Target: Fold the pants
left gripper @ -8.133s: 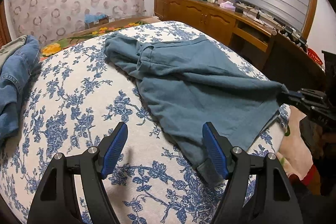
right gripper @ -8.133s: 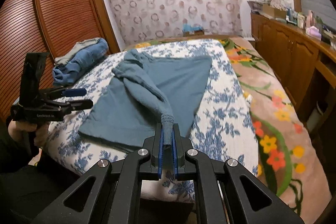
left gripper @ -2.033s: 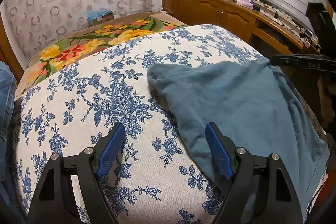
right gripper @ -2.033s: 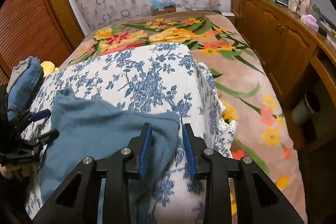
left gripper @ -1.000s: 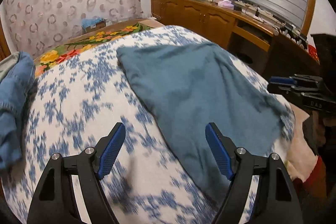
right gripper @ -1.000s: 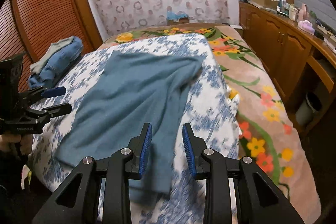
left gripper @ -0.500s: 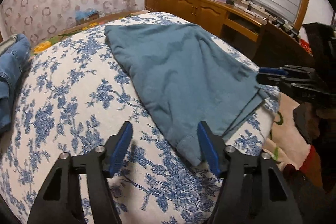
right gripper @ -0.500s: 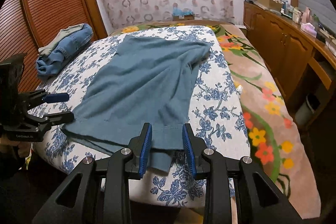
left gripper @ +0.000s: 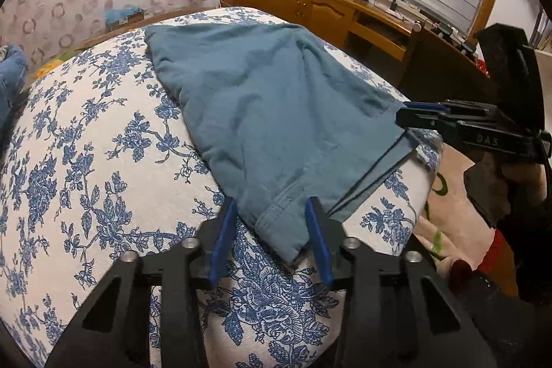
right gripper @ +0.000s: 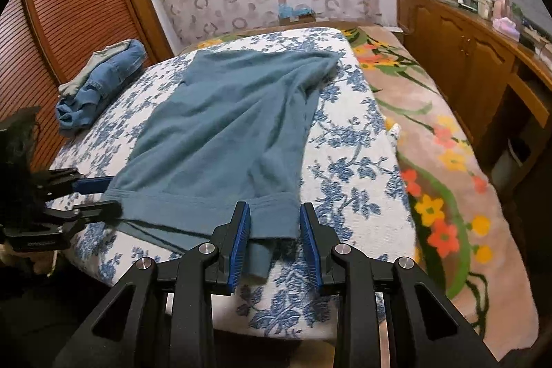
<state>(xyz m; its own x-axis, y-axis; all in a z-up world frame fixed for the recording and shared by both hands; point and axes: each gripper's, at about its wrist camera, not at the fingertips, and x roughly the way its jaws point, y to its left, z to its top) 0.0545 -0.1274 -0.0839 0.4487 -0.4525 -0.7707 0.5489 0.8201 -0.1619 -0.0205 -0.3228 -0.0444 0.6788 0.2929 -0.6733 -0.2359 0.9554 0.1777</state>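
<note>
Both grippers closing in on the hem corners of the teal pants [right gripper: 220,133] - not pinching yet

Left gripper [left gripper: 272,230] has just been closing, its blue pads straddling one cuff corner with gaps still showing. Right gripper [right gripper: 272,226] is narrowing too, straddling the other cuff at the near bed edge, pads looking apart from the cloth. Pants are lying flat on the blue floral bedspread [right gripper: 348,140] - jeans [right gripper: 100,81] are sitting bunched off to the side.
</note>
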